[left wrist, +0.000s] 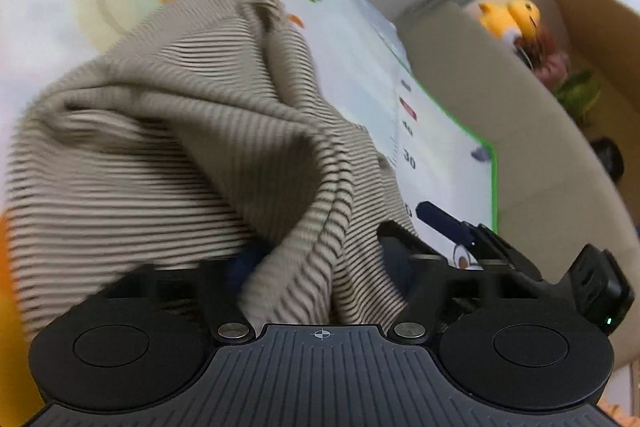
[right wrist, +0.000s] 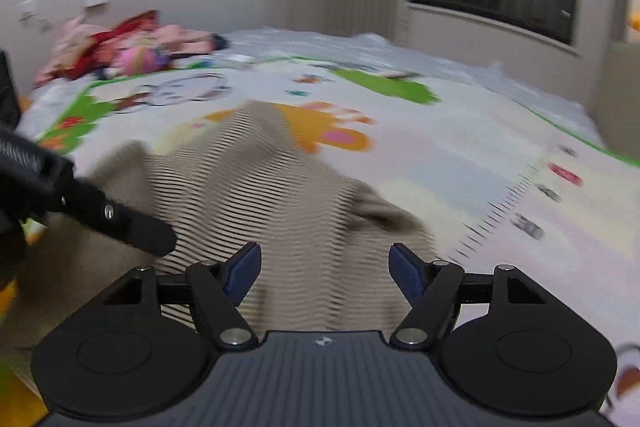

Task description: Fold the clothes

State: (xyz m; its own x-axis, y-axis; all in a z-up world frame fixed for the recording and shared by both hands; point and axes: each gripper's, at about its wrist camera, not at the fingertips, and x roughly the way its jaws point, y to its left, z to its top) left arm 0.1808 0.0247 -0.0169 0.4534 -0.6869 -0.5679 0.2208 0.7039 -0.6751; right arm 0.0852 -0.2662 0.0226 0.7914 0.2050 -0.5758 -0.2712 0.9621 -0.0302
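Cloth bunches in the left tool [left wrist: 320,267], clamped on the striped garment [left wrist: 168,131]; right tool [right wrist: 325,273] gapes empty just above it.

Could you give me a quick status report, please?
Left tool shut on striped garment, lifted. Right tool open over it, holding nothing. Play mat beneath; nothing blocking.
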